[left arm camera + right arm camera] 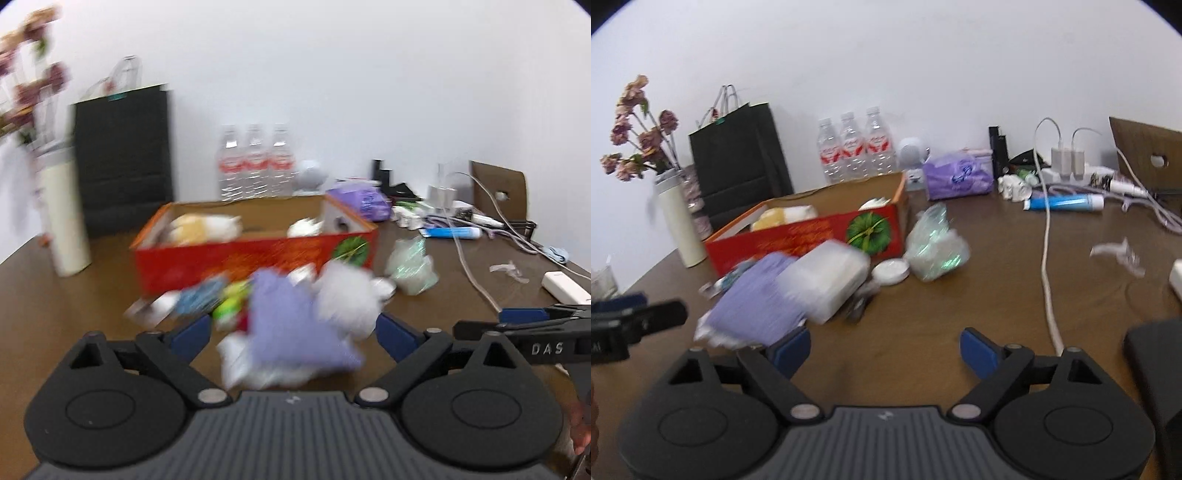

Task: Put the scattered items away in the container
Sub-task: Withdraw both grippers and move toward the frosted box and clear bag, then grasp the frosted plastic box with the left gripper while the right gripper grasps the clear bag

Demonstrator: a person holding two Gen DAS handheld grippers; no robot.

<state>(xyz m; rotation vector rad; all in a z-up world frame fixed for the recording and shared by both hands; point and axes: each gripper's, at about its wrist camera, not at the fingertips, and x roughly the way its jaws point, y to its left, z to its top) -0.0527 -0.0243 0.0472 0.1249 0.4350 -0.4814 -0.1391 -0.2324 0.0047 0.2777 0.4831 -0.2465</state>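
**Loose soft goods before red box**

Left wrist: left gripper (293,332) spread wide, empty, flanking lilac cloth (291,325); likely soft, light, pinch a bunched fold.

Right wrist: right gripper (884,349) wide, empty; white packet (827,280) beside red box (812,236), probably squashy.

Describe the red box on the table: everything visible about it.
The red box is an open-topped cardboard carton with a plain brown inside, orange rim, gold print and a green round emblem on its front wall. It sits upright on the brown table, before three water bottles. Pale, blurred items lie inside. A scattered pile, including a lilac pack, crowds its front; contact is unclear.
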